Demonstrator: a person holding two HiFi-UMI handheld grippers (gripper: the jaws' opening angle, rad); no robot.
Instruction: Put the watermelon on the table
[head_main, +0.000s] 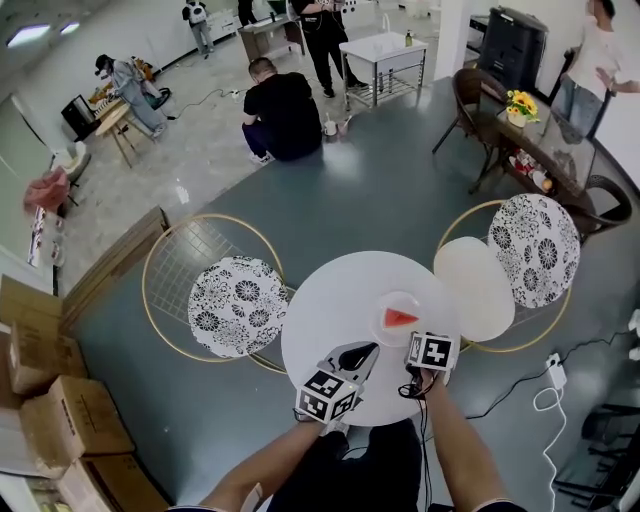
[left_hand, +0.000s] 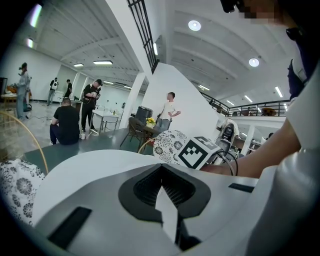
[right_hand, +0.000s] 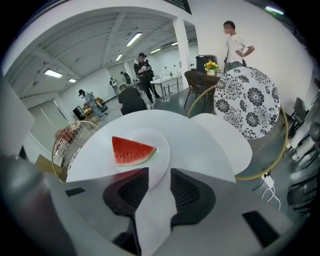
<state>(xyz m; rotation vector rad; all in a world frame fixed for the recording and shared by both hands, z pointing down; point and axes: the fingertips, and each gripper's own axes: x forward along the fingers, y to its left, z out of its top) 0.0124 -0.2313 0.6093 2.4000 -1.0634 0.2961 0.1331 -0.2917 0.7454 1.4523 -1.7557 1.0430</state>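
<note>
Holding watermelon (right_hand: 131, 151), plate (right_hand: 161, 159) faces open right hand-held gripper (right_hand: 159, 173); left hand-held gripper (left_hand: 161, 168) closed

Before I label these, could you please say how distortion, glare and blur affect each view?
Head view: fisheye curves the room, light even, watermelon sharp. Left gripper view: dark round vignette, glaring ceiling lamps. Right gripper view: same vignette, watermelon crisp, jaws soft.

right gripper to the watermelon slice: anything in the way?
Nothing visible. The watermelon lies on a white plate on the round table, just ahead and left of the right gripper, whose open fingers frame the plate's near rim. Only bare plate lies between. The left gripper is off to the side, shut.
</note>
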